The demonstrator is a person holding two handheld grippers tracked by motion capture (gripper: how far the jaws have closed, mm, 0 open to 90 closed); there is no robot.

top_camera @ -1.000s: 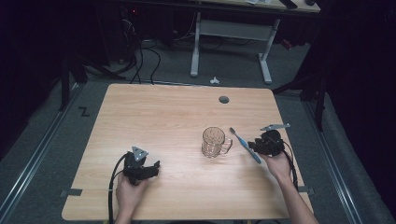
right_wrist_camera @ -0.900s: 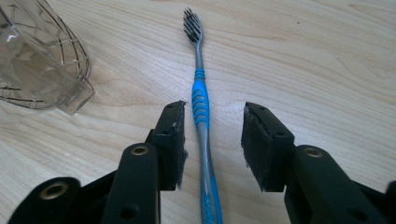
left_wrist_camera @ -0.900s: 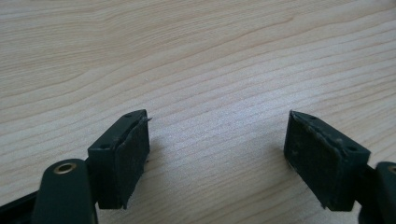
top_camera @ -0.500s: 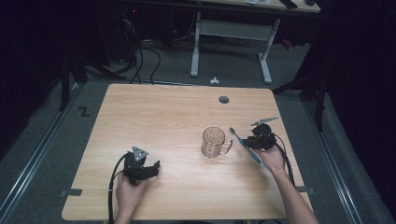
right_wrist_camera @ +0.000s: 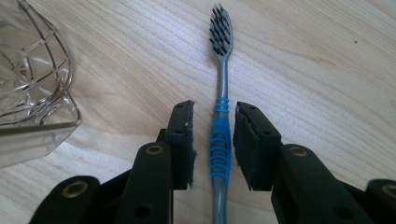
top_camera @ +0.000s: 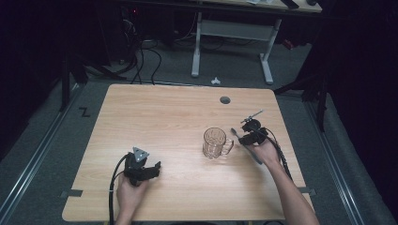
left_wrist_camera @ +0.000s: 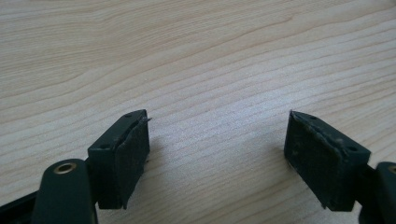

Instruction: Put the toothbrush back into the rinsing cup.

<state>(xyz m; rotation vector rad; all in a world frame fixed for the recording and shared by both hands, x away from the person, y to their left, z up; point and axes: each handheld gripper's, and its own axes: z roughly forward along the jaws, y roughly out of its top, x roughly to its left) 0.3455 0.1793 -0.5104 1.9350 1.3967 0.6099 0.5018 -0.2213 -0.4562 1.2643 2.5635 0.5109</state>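
Observation:
A blue and grey toothbrush (right_wrist_camera: 222, 74) with dark bristles lies along the wooden table (top_camera: 159, 117), just right of a clear glass mug (top_camera: 216, 143). My right gripper (right_wrist_camera: 214, 109) straddles its blue handle. The jaws stand a little apart, with a sliver of wood showing between the left pad and the handle. In the high view the right gripper (top_camera: 253, 136) sits over the toothbrush (top_camera: 236, 134), whose head points toward the mug's handle. The mug (right_wrist_camera: 32, 79) fills the right gripper view's left edge. My left gripper (top_camera: 151, 169) rests open at the front left, with bare wood between its jaws (left_wrist_camera: 217, 121).
A round cable hole (top_camera: 225, 100) lies near the table's far edge. Beyond the table a white desk frame (top_camera: 232, 35) and cables stand on the grey floor. A cable trails from each gripper toward the person.
The right gripper has moved left and forward with the toothbrush, closer to the mug and down to the table. The left gripper has stayed put.

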